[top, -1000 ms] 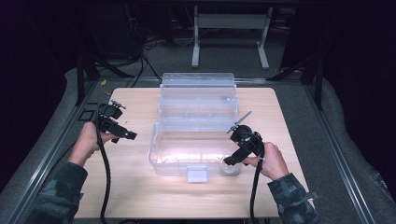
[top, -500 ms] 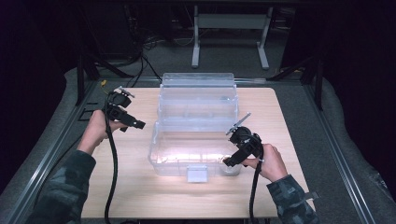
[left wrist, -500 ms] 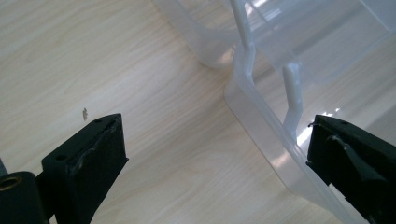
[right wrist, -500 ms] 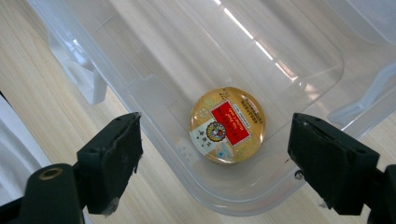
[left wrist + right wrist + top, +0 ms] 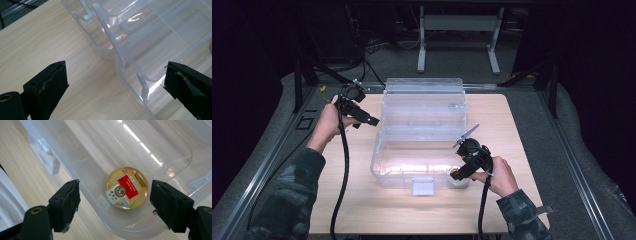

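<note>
high view: left tongs (image 5: 373, 121) released, hovering beside clear plastic box (image 5: 422, 125) mid-table (image 5: 512, 130), at its left edge. round gold tin (image 5: 126, 187) lies in box's near right corner; right tongs (image 5: 456, 176) released, just above it.

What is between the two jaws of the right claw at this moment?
In the right gripper view, the clear box's rim and a round gold tin on its floor lie between the open right claw.

Round gold tin (image 5: 126, 187) bears a red label, its print too small to read
</note>
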{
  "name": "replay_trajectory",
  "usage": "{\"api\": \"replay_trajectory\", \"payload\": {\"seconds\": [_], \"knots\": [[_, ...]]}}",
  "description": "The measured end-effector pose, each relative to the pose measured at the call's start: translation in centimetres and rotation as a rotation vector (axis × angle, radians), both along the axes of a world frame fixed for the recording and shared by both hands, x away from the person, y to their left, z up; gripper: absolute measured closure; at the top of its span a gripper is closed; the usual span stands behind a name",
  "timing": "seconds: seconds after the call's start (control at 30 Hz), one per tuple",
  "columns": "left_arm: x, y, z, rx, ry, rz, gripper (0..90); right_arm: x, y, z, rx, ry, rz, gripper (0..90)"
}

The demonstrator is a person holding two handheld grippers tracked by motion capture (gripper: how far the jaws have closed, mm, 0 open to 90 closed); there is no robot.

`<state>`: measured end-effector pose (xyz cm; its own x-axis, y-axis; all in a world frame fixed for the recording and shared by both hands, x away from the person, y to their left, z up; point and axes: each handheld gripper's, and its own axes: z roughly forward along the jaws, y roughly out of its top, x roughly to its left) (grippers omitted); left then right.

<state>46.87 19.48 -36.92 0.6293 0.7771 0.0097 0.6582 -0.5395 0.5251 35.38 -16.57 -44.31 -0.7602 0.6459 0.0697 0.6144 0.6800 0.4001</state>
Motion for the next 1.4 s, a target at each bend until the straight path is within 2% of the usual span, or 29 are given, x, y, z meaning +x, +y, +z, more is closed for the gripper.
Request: {"api": "replay_trajectory", "payload": {"seconds": [0.23, 0.43, 0.47, 0.57, 0.63, 0.83, 0.93, 1.03, 1.07, 1.2, 1.27, 1.4], "knots": [[1.4, -2.0, 0.3, -0.018, -0.016, -0.032, 5.4, -0.3, 0.4, 0.1, 0.016, -0.005, 0.024, 27.2], [2.6, -3.3, 0.4, -0.024, -0.039, -0.054, 6.8, -0.7, 0.6, -0.5, 0.018, 0.007, 0.035, 30.5], [2.9, -3.5, 0.3, -0.015, -0.045, -0.055, 7.1, -0.7, 0.6, -0.6, 0.022, 0.011, 0.036, 30.8], [3.4, -4.1, -0.1, -0.023, -0.043, -0.071, 7.5, -0.9, 0.5, -0.7, 0.025, 0.007, 0.03, 32.6], [3.7, -4.4, -0.4, -0.047, -0.042, -0.085, 7.8, -1.0, 0.4, -0.7, 0.023, 0.005, 0.03, 34.1], [4.5, -5.4, -1.0, -0.042, -0.047, -0.102, 10.3, -1.2, 0.6, -0.6, 0.024, -0.005, 0.031, 40.4], [4.7, -5.7, -1.0, -0.036, -0.059, -0.104, 10.4, -1.2, 0.7, -0.8, 0.026, 0.001, 0.034, 40.8], [4.7, -6.0, -1.0, -0.038, -0.073, -0.116, 13.9, -1.3, 0.6, -1.0, 0.036, 0.004, 0.032, 42.1], [4.8, -6.1, -1.1, -0.05, -0.067, -0.125, 14.2, -1.3, 0.6, -1.0, 0.033, 0.001, 0.034, 42.4], [4.8, -6.5, -1.5, -0.04, -0.067, -0.14, 17.6, -1.4, 0.6, -1.1, 0.04, 0.005, 0.034, 48.2], [4.8, -6.6, -1.7, -0.047, -0.067, -0.152, 18.9, -1.4, 0.6, -1.2, 0.041, 0.004, 0.038, 48.3], [4.7, -6.9, -1.9, -0.04, -0.067, -0.166, 32.1, -1.5, 0.6, -1.3, 0.034, 0.002, 0.036, 51.7]]}}
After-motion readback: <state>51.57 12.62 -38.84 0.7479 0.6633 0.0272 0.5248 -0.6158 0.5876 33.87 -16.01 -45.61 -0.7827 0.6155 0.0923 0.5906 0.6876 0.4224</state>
